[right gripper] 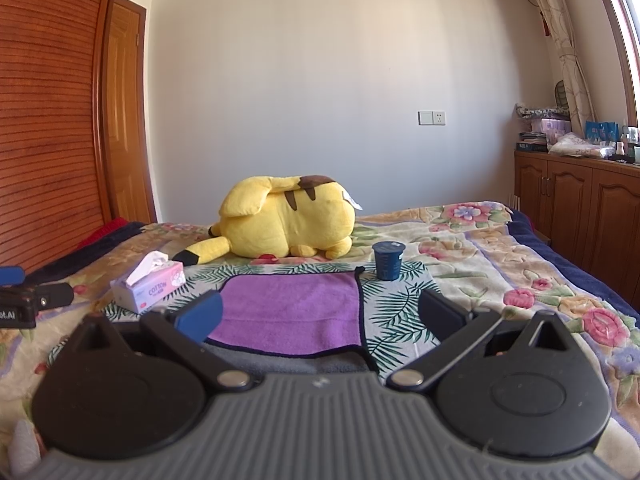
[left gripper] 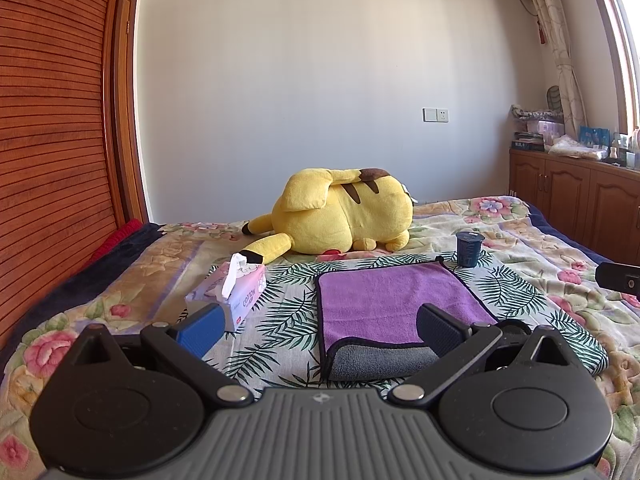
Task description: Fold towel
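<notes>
A purple towel (left gripper: 384, 300) with a dark hem lies flat on a leaf-print cloth on the bed, its grey underside (left gripper: 380, 362) showing along the near edge. It also shows in the right wrist view (right gripper: 292, 312). My left gripper (left gripper: 320, 330) is open and empty, hovering over the towel's near left corner. My right gripper (right gripper: 320, 314) is open and empty, just above the towel's near right edge. The tip of the right gripper shows at the right edge of the left wrist view (left gripper: 618, 278).
A pink tissue box (left gripper: 232, 294) sits left of the towel. A dark blue cup (left gripper: 469, 249) stands by the towel's far right corner. A yellow plush toy (left gripper: 340, 212) lies behind. A wooden wardrobe (left gripper: 52, 120) is at left, cabinets (left gripper: 580, 188) at right.
</notes>
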### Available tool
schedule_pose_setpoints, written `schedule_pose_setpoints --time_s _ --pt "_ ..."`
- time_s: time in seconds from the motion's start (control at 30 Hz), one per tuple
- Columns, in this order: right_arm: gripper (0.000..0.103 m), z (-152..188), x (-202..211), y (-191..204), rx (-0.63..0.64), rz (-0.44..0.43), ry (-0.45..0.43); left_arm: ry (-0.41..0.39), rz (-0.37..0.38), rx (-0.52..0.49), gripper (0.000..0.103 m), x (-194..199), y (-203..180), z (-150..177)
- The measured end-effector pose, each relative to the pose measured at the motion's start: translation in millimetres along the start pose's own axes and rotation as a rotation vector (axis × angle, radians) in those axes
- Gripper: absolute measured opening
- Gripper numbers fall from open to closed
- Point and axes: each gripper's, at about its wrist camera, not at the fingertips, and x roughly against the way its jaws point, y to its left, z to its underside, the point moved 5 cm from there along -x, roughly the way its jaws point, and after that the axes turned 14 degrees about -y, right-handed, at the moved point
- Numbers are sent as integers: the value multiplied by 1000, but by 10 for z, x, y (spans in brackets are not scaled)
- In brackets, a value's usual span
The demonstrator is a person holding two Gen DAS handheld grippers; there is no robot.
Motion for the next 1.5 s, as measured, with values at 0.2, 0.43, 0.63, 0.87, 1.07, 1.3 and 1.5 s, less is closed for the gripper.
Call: schedule_pose_setpoints --time_s 0.2,0.43,0.63,0.87,1.07,1.3,1.5 --pt "103 0 -16 2 6 -2 5 10 3 -4 84 -6 -6 13" --pt "103 21 -91 29 28 -16 14 46 11 -13 84 -71 -37 59" --pt "103 46 -167 87 64 -42 22 95 27 -15 84 -205 -61 114" --pt "103 69 -305 102 69 -64 40 135 22 4 84 -397 -17 140" --pt "103 122 -427 80 66 -68 66 145 24 -10 84 -557 7 150" --pt "103 225 -647 15 60 -53 115 159 31 -23 84 -739 -2 195" --pt "103 284 -837 -41 79 -51 144 180 45 -33 84 -918 0 249"
